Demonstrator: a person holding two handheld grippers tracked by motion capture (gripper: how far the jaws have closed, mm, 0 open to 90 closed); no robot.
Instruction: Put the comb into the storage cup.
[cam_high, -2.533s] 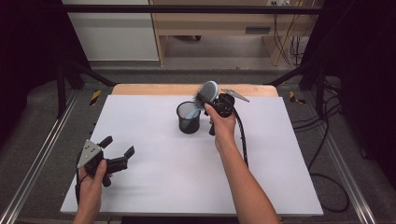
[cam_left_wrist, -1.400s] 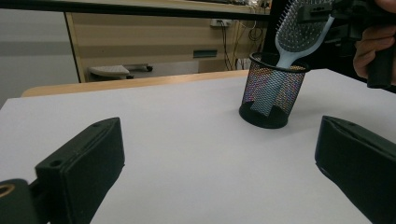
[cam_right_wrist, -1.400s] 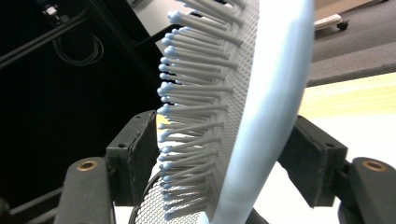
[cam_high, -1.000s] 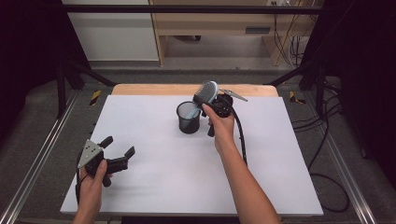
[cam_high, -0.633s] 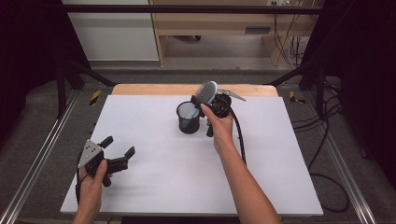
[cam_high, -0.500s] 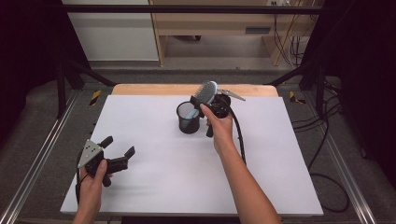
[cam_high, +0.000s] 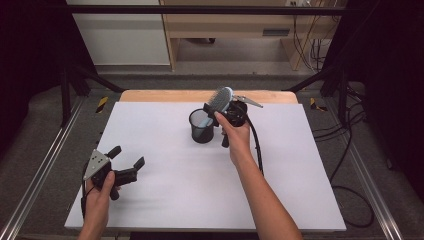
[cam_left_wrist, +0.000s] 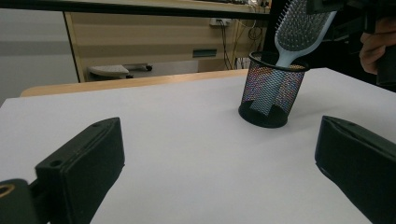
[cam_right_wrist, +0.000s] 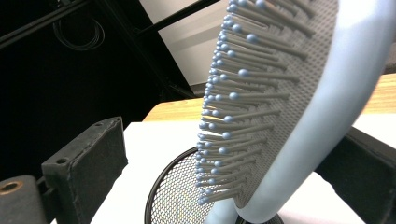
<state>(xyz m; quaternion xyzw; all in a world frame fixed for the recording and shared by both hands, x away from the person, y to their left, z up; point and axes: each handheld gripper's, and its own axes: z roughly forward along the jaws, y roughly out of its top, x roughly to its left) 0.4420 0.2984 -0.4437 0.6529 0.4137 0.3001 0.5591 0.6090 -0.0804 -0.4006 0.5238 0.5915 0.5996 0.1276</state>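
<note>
Right gripper (cam_high: 220, 112) is up toward the tabletop's (cam_high: 165, 175) far edge, jaws parted either side of the pale blue hairbrush (cam_high: 220, 100), no clamp visible. That brush leans handle-down in the black mesh cup (cam_high: 201, 126), bristled head tilted above the rim. Left gripper (cam_high: 126, 159), near the tabletop's front left corner, gapes wide and holds nothing.

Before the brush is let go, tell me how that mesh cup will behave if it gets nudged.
The mesh cup looks thin-walled and light, so it would probably slide easily on the smooth white table. The hairbrush leans on its rim with the head well above, so it may tip toward that side.
</note>
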